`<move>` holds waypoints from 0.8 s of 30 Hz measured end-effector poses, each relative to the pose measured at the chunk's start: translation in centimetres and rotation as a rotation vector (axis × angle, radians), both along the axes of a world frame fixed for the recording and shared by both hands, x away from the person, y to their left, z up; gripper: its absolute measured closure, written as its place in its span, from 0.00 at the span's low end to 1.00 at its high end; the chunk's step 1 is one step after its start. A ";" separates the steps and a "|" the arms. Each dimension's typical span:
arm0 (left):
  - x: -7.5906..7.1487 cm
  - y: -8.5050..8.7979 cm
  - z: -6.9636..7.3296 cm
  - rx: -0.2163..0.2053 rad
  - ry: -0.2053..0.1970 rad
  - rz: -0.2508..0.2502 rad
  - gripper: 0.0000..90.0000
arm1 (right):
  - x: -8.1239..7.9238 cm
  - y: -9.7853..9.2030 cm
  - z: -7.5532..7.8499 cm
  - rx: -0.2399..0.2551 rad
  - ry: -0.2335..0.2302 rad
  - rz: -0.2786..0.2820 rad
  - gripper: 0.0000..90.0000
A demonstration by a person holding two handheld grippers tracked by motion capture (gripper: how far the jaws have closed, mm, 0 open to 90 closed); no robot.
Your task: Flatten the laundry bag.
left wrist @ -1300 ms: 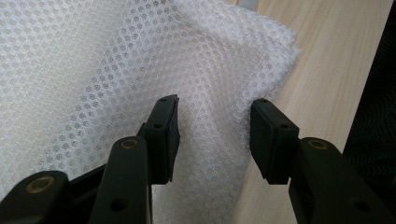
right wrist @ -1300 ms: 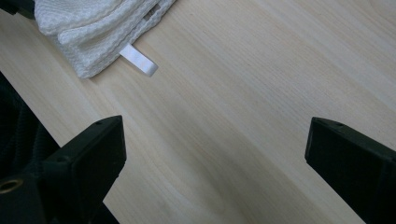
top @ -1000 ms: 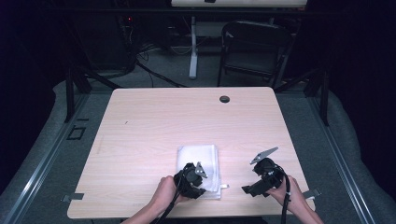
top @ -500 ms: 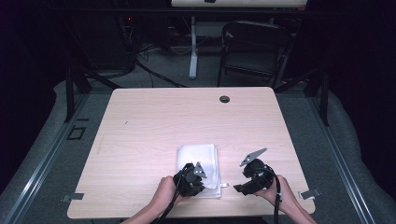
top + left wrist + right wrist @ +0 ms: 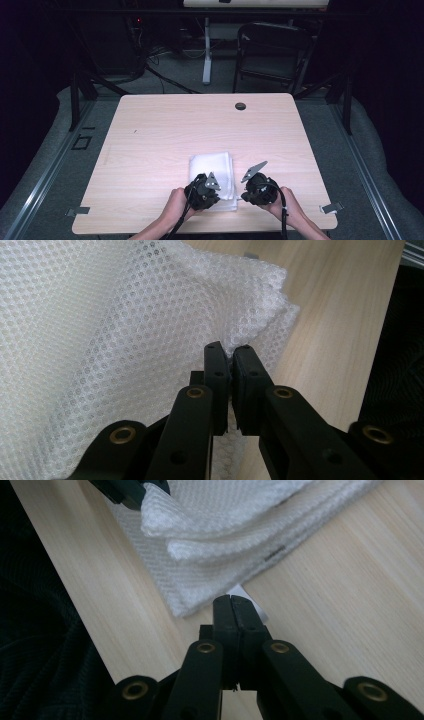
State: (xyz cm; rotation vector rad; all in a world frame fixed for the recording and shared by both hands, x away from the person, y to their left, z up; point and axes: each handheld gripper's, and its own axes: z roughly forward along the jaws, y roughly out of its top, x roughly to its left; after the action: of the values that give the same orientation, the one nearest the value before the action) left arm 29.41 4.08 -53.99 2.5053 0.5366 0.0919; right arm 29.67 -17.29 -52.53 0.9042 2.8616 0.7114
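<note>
High view, catalogue of what lies before you. Item one: a folded white towel, soft rectangle in several stacked layers, sitting near the 6 o'clock edge of the table, a pale wood-grain top with rounded corners. Its weave reads as a fine honeycomb mesh in the left gripper view and as a tight ribbed cloth in the right gripper view, where three or four layered folds fan out at the corner.

Item two: your left gripper, black, matte, with brass-coloured pivots. Its jaws have just closed and are pinched on a raised corner of the towel, fabric bunched between the pads; in the high view it sits on the towel's 6 o'clock edge.

Item three: your right gripper, same build, at the towel's 4 o'clock corner. Its jaws have just been closing and now meet; a small white tag pokes out at their tip, and whether the pads have hold of it or only of the cloth edge cannot be told.

Surroundings: a round dark grommet at the table's 12 o'clock edge, well apart from the towel; a black folding chair and cables on the grey floor beyond. Your own hands cover the towel's near edge.
</note>
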 end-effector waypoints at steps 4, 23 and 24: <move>0.0 0.1 0.1 -0.004 -0.001 -0.004 0.96 | 0.3 1.2 -0.4 0.008 -0.013 0.028 1.00; -0.3 0.7 0.9 -0.010 -0.058 0.039 0.96 | 1.2 3.2 -3.1 0.050 -0.002 -0.001 1.00; -0.3 0.8 0.9 -0.018 -0.058 0.041 0.96 | 1.2 3.2 -3.1 0.050 0.001 0.003 1.00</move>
State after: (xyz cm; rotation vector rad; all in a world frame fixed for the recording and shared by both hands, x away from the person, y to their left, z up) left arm 29.15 4.85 -53.06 2.4663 0.5630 0.1742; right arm 30.88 -14.11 -55.63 0.9064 2.8590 0.7870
